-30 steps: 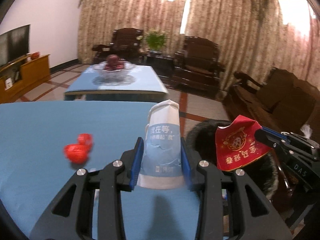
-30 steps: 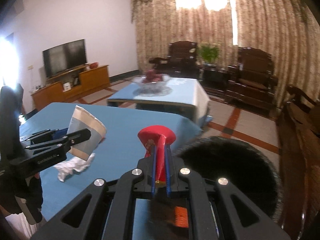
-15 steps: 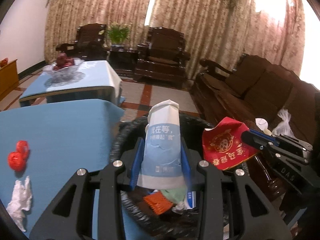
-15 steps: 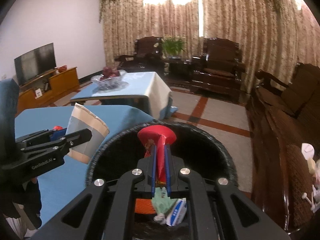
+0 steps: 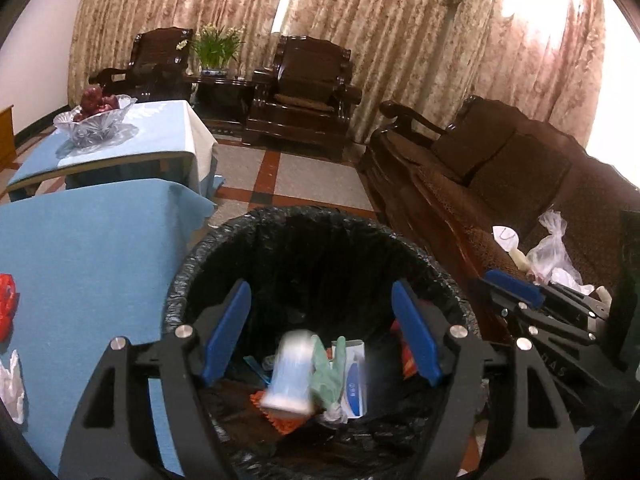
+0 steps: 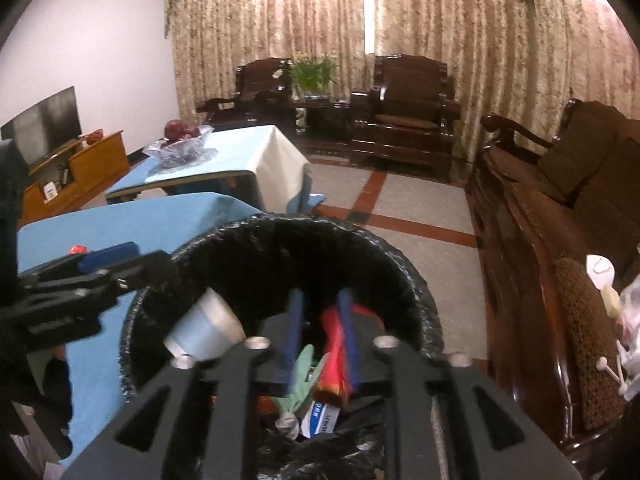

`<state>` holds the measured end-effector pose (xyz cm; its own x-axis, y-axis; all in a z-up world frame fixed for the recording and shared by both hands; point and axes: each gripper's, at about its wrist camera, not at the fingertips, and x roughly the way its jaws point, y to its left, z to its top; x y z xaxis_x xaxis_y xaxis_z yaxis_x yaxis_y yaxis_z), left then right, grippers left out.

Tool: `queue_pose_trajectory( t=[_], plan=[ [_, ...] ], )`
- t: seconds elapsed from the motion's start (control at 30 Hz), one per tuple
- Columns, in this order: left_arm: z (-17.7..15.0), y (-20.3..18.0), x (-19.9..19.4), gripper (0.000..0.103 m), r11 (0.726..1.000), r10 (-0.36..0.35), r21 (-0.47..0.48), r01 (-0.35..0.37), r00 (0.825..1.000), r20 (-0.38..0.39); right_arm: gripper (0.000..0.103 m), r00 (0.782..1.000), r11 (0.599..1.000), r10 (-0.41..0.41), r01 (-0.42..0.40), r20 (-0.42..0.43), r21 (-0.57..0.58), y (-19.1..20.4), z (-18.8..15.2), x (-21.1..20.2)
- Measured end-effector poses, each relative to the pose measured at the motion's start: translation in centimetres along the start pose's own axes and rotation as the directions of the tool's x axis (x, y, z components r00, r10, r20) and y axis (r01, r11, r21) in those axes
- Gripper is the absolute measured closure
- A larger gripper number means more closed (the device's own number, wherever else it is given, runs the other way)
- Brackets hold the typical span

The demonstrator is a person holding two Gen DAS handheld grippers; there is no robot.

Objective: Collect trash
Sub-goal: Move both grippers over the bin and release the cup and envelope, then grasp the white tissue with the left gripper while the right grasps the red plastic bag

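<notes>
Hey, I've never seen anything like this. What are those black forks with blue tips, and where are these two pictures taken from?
There is no robot here. A person holds a two-finger gripper in each hand, and each one carries a wide-angle camera that looks along its fingers. One picture comes from the left gripper and the other from the right gripper.

Both hang over a black-lined trash bin beside a blue-covered table. Both have just been opening their jaws. The left one is empty, and its paper cup is blurred as it drops into the bin. A red wrapper is slipping down between the right gripper's fingers.

A red scrap and a white tissue lie on the table.
</notes>
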<state>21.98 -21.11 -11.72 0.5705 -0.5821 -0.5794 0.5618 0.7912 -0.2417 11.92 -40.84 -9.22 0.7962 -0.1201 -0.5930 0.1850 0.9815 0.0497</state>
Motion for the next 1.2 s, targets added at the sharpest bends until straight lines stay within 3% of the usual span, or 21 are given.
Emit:
queue_pose_trajectory(
  t=[0.07,0.1,0.13,0.17,0.33,0.47,0.77,1.0,1.2],
  plan=[
    [0.0,0.7,-0.7,0.025,1.0,0.019,0.002,-0.019,1.0,0.013,0.03,1.0,1.0,-0.018,0.018,0.012,0.012,-0.2,-0.1,-0.2],
    [0.0,1.2,-1.4,0.023,0.999,0.036,0.004,-0.036,0.999,0.031,0.024,1.0,1.0,-0.023,0.023,0.021,0.019,-0.1,-0.2,-0.5],
    [0.0,1.7,-2.0,0.02,0.998,0.055,0.006,-0.056,0.998,0.042,0.011,0.999,0.999,-0.026,0.026,0.03,0.022,0.0,-0.2,-0.7],
    [-0.1,2.1,-2.5,0.017,0.998,0.068,0.007,-0.069,0.996,0.05,0.006,0.999,0.999,-0.03,0.029,0.042,0.023,0.2,-0.2,-1.0],
    [-0.5,5.6,-6.2,0.014,0.986,0.168,-0.004,-0.168,0.982,0.082,0.006,0.998,1.0,0.0,-0.001,0.07,0.014,2.2,0.1,-1.6],
    [-1.5,9.2,-9.8,0.014,0.966,0.258,-0.036,-0.256,0.962,0.094,0.006,0.995,0.999,0.052,-0.052,0.079,-0.003,4.9,0.4,-1.9],
    [-5.1,16.8,-17.7,0.014,0.884,0.461,-0.118,-0.451,0.885,0.071,0.006,0.972,0.975,0.218,-0.213,0.089,-0.064,13.5,0.2,-1.7],
    [-7.8,20.8,-20.5,0.014,0.846,0.518,-0.162,-0.508,0.855,0.021,0.006,0.934,0.933,0.35,-0.341,0.069,-0.119,20.5,-0.7,-1.2],
    [-10.0,22.5,-19.7,0.014,0.834,0.523,-0.181,-0.522,0.851,-0.043,0.006,0.922,0.912,0.385,-0.372,0.042,-0.173,24.5,-2.0,-0.2]
  ],
)
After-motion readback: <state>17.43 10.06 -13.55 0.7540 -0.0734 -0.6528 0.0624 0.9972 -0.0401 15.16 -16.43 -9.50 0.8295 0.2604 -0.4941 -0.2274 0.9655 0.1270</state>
